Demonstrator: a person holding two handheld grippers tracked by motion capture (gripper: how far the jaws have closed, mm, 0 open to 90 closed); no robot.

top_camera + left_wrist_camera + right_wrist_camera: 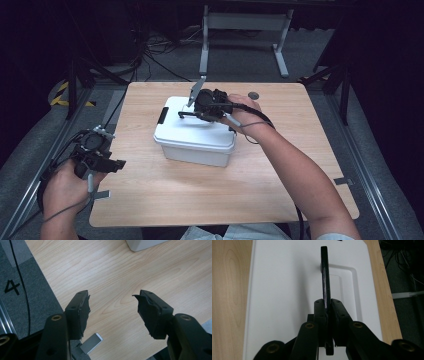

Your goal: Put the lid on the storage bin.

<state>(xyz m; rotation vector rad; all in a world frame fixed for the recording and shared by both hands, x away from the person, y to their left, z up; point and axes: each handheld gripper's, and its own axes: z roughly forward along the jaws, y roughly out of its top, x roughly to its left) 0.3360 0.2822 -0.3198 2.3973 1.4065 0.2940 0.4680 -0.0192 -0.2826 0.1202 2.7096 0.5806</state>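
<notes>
Wooden table (280, 175) bears a rigid white box (192, 142), its black handle (325, 272) pinched upright in the right gripper (328, 305); the left gripper (112, 307) gapes empty, well apart.

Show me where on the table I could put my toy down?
The bare table between the white box and the near edge is free, as is the right side past the forearm. It is crowded at the box, where the right gripper clamps the handle.

Item count: one table (165, 200); one white lidded box (195, 145); one black lid handle (325, 272); one black side latch (162, 115); two tools, left tool (116, 164) and right tool (186, 114); one round disc (253, 95).
</notes>
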